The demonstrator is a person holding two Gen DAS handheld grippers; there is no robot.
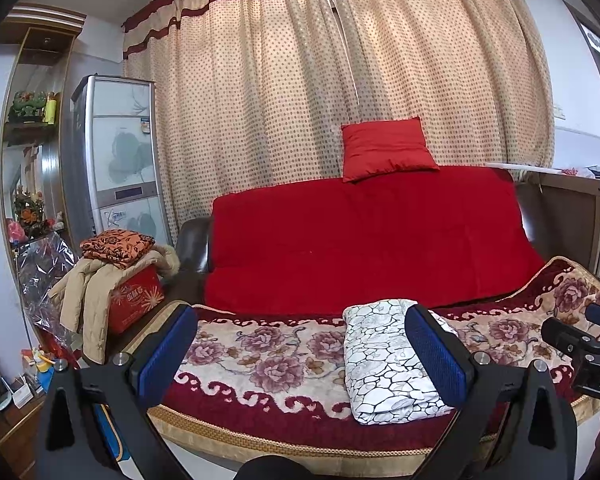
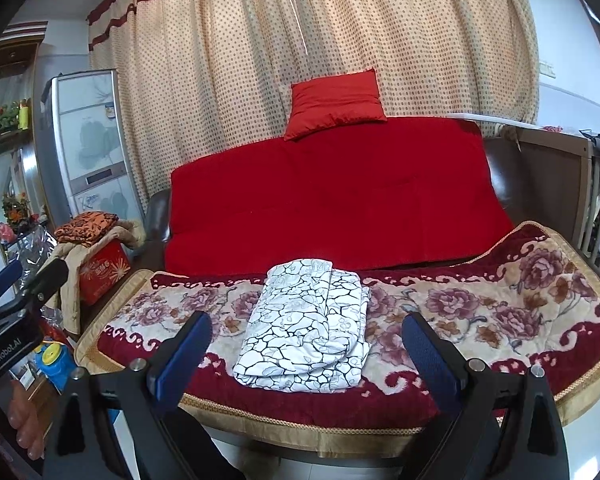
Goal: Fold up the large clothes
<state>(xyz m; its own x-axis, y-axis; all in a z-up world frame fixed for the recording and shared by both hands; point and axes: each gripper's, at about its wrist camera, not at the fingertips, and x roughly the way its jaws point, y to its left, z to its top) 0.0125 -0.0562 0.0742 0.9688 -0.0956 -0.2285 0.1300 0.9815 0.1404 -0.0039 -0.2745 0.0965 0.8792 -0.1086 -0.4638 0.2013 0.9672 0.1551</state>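
Note:
A white garment with a black crackle pattern (image 2: 308,328) lies folded into a compact rectangle on the floral blanket (image 2: 500,312). It also shows in the left wrist view (image 1: 384,360), partly behind my left gripper's right finger (image 1: 436,348). My left gripper (image 1: 300,344) is open and empty, held back from the blanket's front edge, left of the garment. My right gripper (image 2: 306,344) is open and empty, its fingers either side of the garment but short of it. Each gripper shows at the edge of the other's view: the right one (image 1: 580,344), the left one (image 2: 16,304).
A red-covered sofa (image 1: 364,240) with a red cushion (image 1: 384,148) stands behind the blanket before dotted curtains. At the left, a red box (image 1: 136,300) carries a beige coat and a folded orange cloth (image 1: 116,246). A tall cabinet (image 1: 116,152) and shelves stand further left.

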